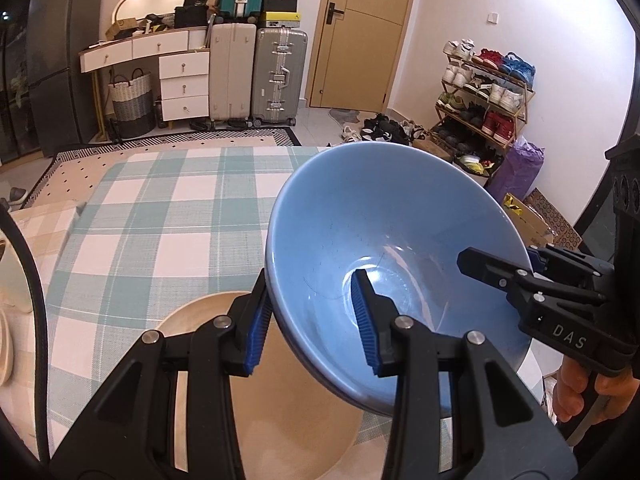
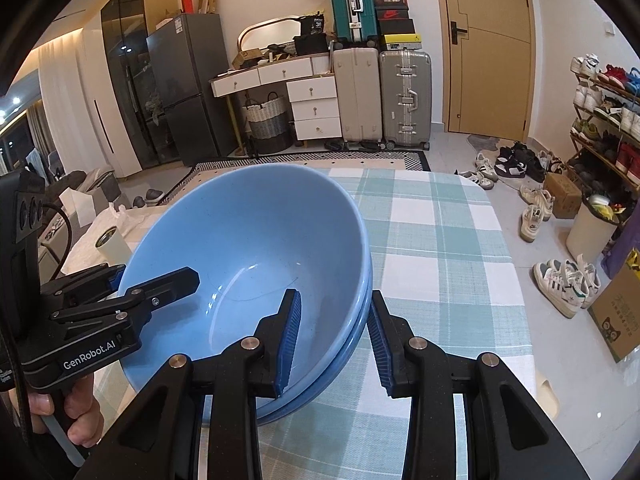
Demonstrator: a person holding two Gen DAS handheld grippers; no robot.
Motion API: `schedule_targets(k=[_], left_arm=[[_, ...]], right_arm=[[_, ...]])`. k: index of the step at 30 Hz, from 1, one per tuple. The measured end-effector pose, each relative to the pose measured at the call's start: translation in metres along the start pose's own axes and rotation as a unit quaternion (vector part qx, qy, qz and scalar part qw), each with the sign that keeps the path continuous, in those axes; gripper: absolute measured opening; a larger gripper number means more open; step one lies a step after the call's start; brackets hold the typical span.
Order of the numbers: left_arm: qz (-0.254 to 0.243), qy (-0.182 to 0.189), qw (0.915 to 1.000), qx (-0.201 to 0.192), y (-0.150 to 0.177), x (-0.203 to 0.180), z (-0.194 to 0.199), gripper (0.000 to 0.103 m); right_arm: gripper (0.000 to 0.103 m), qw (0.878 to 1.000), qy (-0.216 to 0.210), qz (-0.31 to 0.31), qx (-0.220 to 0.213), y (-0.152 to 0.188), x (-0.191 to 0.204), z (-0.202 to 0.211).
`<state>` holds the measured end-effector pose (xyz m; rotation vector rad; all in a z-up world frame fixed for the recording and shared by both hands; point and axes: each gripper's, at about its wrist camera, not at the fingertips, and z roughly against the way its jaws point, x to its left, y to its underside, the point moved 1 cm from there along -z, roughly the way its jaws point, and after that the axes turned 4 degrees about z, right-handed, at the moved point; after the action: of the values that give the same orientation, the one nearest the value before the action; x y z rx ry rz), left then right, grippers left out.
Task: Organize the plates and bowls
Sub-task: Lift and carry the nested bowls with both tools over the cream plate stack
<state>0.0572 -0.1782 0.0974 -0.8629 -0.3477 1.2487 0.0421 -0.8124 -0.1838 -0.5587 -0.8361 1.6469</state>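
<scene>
Against the far wall beside the wooden door [image 2: 486, 46] stand a silver suitcase [image 2: 405, 98] and a beige suitcase [image 2: 357, 96]. Left of them is a white drawer unit [image 2: 314, 108], then a dark fridge [image 2: 188, 80]. Right of the door, a shoe rack [image 1: 486, 92].

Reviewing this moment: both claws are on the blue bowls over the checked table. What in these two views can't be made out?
- Blue bowls: two rims show in the right wrist view; a third beneath stays hidden by the outer wall.
- Beige plate, left wrist view: far part covered by the bowls and the left claw, near part cut by the bottom edge.
- Right claw: the outer pad's contact with the rim can't be judged.
</scene>
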Motion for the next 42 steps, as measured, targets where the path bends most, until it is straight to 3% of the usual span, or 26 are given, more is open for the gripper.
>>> schedule_targets(k=[17, 42], left_arm=[[0.029, -0.05, 0.998, -0.026, 0.021, 0.04, 0.053, 0.035], [0.05, -0.125, 0.9906, -0.023, 0.042, 0.09, 0.038, 0.035]], right_arm=[[0.035, 0.999, -0.031, 0.032, 0.004, -0.004, 0.05, -0.012], [0.035, 0.996, -0.072, 0.052, 0.029, 0.006, 0.09, -0.069]])
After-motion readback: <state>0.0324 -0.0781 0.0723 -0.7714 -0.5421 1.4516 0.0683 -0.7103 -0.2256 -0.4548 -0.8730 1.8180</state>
